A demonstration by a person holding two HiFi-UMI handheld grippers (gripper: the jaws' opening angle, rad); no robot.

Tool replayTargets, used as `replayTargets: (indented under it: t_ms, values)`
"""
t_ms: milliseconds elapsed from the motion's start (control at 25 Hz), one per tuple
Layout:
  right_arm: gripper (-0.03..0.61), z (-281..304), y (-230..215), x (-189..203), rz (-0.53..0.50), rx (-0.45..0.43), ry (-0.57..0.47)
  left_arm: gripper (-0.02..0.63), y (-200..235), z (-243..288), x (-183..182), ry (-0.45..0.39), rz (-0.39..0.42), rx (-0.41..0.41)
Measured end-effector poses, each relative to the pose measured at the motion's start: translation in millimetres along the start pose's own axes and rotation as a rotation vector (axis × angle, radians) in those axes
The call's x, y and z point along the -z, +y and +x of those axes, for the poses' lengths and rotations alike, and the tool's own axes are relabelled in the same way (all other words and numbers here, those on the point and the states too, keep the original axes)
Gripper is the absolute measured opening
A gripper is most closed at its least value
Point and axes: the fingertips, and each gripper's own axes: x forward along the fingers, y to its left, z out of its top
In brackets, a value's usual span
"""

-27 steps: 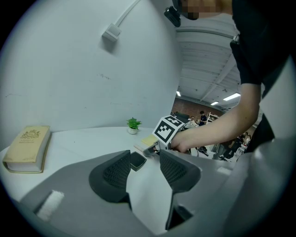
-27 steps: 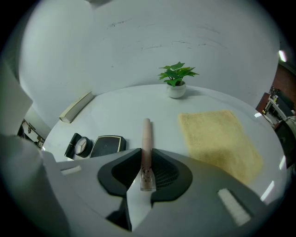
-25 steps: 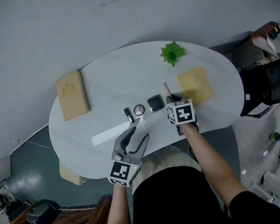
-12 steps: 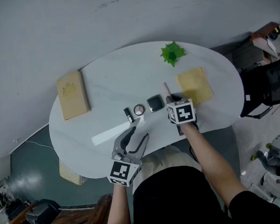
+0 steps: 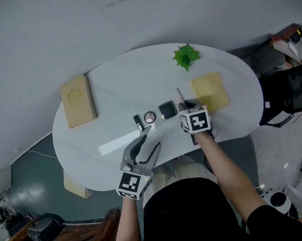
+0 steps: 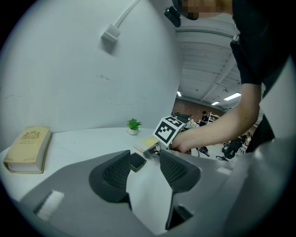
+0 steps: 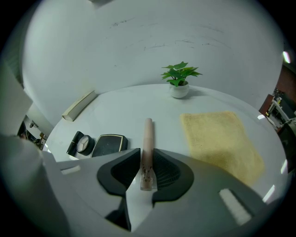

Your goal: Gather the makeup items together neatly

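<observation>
Bare tabletop beyond compact, towel right, book left

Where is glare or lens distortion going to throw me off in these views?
Head view: a bright glare streak lies on the white table beside the left gripper. Left gripper view: strong fisheye bend, black corners, a mosaic patch at the top. Right gripper view: same fisheye bend, yet the pink tube reads sharp.
</observation>
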Motion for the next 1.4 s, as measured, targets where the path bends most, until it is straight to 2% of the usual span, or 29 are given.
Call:
replayTargets:
  t_ms: [720,1000,1400]
  values:
    - [0.118,-6.1,1.0,-2.1,-0.015,-0.029,-0.019,0.195,-2.9,-0.2,-2.0,-0.003,0.005,-0.01]
    - [0.118,-24.7,2.1,-8.0,-0.047,-0.052,-0.049,0.195,-12.5,-0.9,-9.4,-0.025,0.019,-0.031]
    - [0.118,-64.6,10.9,-7.8,-0.134,-0.131,-0.108,0.195,-34.1,-4.9,-20.1,-0.063,0.051,-0.067]
